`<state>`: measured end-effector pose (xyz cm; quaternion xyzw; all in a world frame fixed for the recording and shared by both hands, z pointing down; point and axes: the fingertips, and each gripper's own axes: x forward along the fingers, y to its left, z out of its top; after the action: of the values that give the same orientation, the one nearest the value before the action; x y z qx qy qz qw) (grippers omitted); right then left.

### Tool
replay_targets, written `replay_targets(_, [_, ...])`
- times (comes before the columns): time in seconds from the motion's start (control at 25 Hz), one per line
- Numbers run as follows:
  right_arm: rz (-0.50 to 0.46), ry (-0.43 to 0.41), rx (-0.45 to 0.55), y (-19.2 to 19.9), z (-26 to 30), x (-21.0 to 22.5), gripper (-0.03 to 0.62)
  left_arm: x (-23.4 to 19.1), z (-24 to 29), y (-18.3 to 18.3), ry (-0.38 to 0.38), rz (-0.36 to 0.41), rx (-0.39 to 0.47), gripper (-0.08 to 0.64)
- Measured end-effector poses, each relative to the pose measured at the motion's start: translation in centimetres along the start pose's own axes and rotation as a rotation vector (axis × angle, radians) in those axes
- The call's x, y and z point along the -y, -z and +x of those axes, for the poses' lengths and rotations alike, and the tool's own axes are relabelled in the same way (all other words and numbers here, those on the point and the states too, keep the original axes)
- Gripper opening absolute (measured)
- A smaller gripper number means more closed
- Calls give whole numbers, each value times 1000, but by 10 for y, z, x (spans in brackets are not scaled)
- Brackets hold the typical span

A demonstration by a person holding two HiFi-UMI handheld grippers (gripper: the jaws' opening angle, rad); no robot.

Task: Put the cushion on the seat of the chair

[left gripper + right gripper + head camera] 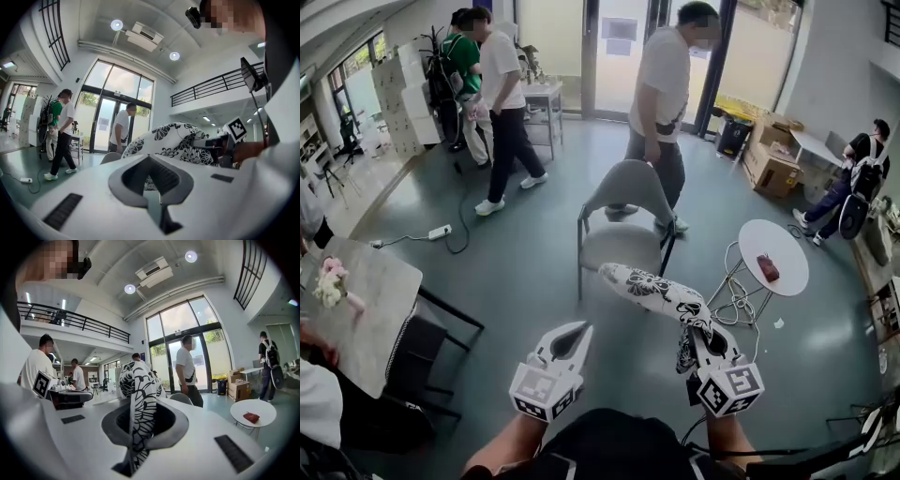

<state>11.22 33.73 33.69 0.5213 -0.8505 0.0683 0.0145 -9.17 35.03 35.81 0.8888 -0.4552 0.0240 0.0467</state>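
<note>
Ahead of my left gripper (581,333) the grey floor (516,281) lies open right up to the front of the chair (623,187). Its seat (617,246) is bare, so I can come in from the front. The cushion (661,293), pinched in my right gripper (701,339), slants across between that side and the seat. The chair's back and a person (664,94) standing just behind it close off the far side. A round white table (783,239) with cables (736,298) beneath it crowds my right; a table with flowers (375,309) and a black chair (422,361) hem in my left.
</note>
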Motion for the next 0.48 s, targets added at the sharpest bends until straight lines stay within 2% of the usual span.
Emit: replay_targets(0.48, [11,22,-16,8,35,-22,18,-39,-1,4,36,-11,10,9])
